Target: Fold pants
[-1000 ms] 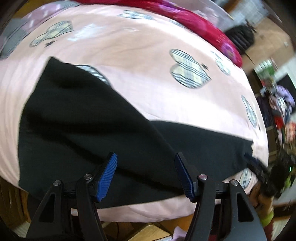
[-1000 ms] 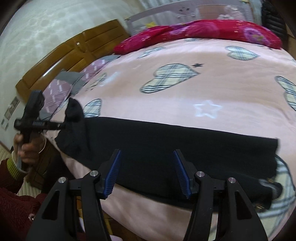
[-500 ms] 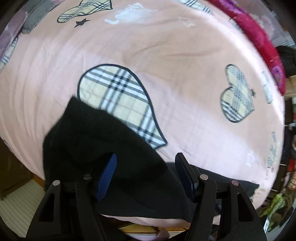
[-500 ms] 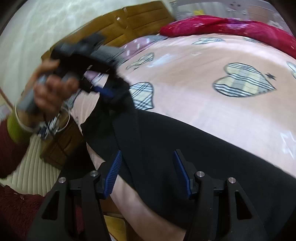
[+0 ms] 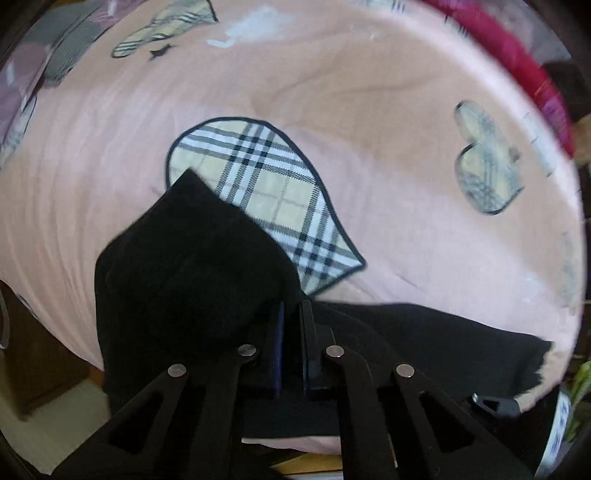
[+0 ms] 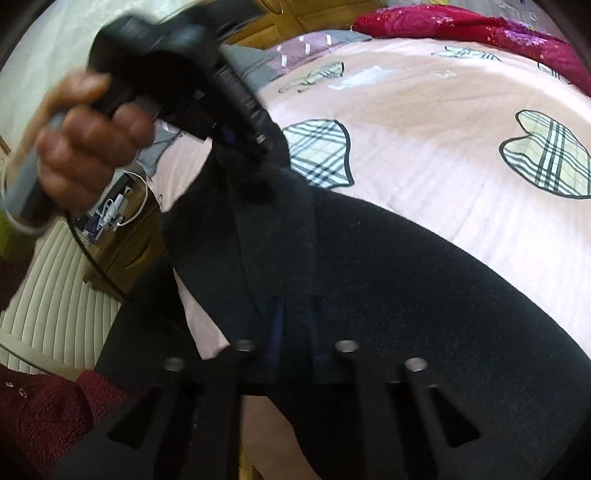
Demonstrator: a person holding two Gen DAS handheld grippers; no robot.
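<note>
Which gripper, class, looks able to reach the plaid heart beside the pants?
Probably the left gripper: the heart lies bare just ahead, but it is shut on the pants and must release first.

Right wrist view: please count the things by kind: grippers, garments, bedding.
Grippers: 2, the left gripper and the right gripper, each shut on the pants
Black pants: 1
Pink bedsheet: 1
Red quilt: 1
Total: 5
</note>
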